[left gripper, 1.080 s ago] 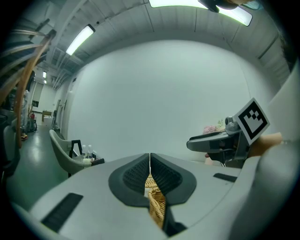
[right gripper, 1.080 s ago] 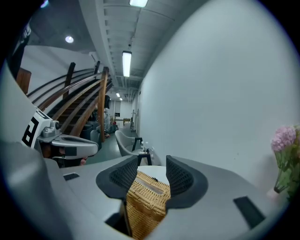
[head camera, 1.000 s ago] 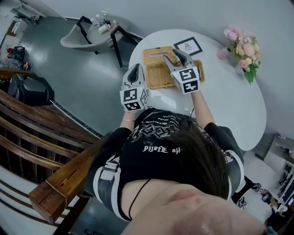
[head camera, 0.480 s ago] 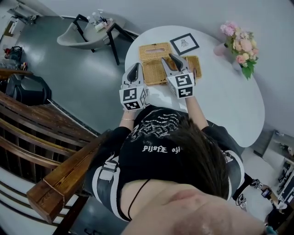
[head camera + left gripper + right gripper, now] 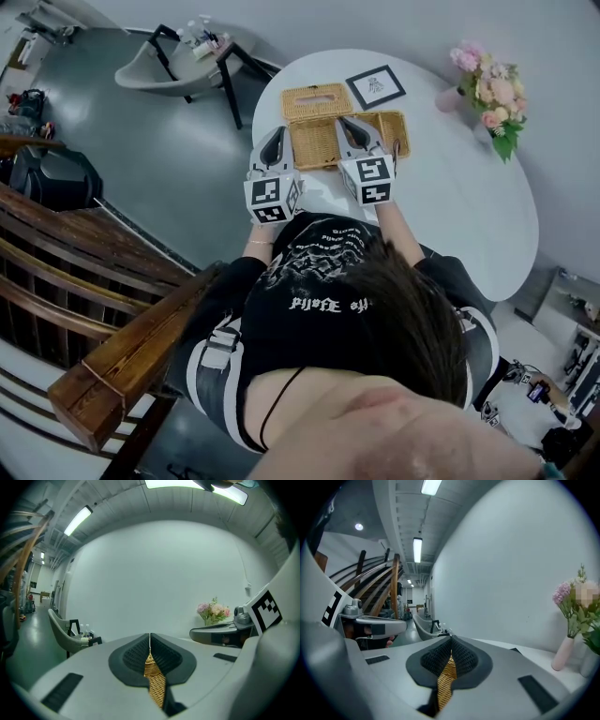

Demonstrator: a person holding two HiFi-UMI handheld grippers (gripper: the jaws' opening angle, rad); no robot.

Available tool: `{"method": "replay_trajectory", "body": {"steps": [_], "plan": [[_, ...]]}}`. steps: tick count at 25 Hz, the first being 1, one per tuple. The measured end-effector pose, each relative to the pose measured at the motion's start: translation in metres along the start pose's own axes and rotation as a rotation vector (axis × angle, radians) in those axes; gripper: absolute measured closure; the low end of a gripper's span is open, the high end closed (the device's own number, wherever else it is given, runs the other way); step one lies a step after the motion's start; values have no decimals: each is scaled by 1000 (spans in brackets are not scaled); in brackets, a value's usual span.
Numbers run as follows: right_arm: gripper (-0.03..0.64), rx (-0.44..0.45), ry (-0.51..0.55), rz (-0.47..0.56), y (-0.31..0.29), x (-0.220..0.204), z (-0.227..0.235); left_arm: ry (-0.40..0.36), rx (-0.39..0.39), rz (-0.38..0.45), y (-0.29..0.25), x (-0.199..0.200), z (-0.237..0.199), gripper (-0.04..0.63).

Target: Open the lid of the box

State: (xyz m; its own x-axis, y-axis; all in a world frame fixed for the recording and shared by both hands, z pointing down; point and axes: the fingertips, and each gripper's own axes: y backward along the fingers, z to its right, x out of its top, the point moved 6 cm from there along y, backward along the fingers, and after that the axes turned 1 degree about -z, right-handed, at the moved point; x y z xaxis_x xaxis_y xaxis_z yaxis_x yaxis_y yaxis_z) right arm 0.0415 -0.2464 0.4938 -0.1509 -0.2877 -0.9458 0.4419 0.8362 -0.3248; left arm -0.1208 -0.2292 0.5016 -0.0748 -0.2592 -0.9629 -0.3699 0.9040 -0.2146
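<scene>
Seen from above, the left gripper (image 5: 276, 141) sits just off the left end of the wicker box (image 5: 323, 148), upper middle of the white table (image 5: 450, 206), jaws together. Only its own view shows wicker in the slit; whether it is pinched is unclear. The box's long axis runs across the frame. The right gripper (image 5: 347, 124), jaws just closed, nips wicker; the lid's edge is hidden beneath it

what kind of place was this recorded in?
Probably a lobby or lounge, hard to be sure: white oval table with a pink flower bouquet, brown wooden stair railing, grey curved lounge chair.
</scene>
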Motion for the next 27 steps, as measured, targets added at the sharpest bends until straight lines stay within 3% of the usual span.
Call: {"method": "replay_trajectory", "body": {"steps": [27], "plan": [[591, -34, 58, -1, 8, -11, -6, 10, 15, -31, 10, -11, 3, 571]]}}
